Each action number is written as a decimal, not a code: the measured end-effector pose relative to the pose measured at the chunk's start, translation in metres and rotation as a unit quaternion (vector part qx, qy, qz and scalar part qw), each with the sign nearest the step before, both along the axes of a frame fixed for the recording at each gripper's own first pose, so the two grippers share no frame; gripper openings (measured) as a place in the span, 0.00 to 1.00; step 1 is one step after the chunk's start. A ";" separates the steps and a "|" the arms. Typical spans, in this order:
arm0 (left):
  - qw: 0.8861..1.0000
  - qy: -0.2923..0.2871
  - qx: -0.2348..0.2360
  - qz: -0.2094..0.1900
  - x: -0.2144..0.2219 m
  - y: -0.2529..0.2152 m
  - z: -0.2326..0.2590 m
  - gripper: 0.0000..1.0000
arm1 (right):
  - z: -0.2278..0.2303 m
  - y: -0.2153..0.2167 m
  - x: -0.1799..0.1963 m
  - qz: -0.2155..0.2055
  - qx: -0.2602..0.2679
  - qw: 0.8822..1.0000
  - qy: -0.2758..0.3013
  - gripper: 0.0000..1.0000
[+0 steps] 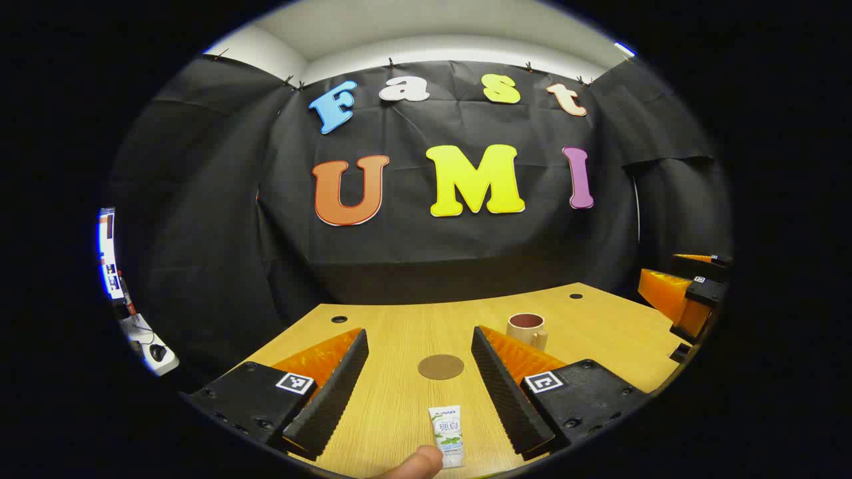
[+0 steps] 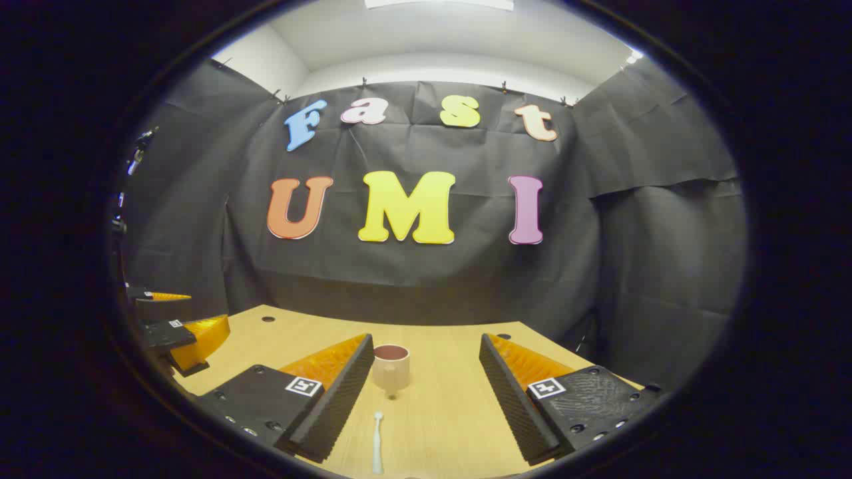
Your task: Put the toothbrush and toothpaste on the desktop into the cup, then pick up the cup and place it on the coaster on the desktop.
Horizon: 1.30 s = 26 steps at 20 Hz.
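In the left gripper view a white toothpaste tube lies on the wooden desktop between the spread fingers of my left gripper, which is open. A fingertip touches the tube's near end. Beyond it lies a round brown coaster, and a beige cup stands farther right. In the right gripper view a white toothbrush lies on the desktop between the fingers of my open right gripper. The cup stands upright just past it, close to the left finger.
The other gripper shows at the right edge of the left gripper view, and at the left edge of the right gripper view. Small round holes mark the desktop's far side. Black cloth walls the booth.
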State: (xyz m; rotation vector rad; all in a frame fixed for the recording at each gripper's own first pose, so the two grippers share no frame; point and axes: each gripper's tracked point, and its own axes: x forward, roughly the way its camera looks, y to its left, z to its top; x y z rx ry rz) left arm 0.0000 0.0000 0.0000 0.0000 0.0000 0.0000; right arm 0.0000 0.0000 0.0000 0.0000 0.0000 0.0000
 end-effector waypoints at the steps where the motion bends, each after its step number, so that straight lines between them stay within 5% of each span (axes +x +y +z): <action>1: 1.000 -0.001 0.001 -0.003 -0.001 -0.003 -0.002 0.99 | -0.003 -0.001 -0.001 -0.003 0.005 1.000 0.004 0.95; 19: 1.000 0.002 -0.003 0.000 -0.019 0.007 -0.016 0.99 | -0.031 0.016 0.004 0.000 -0.016 0.999 0.034 0.96; 26: 1.000 0.019 -0.003 -0.007 -0.012 0.000 -0.038 0.99 | -0.101 0.019 0.025 0.007 -0.018 0.994 0.105 0.95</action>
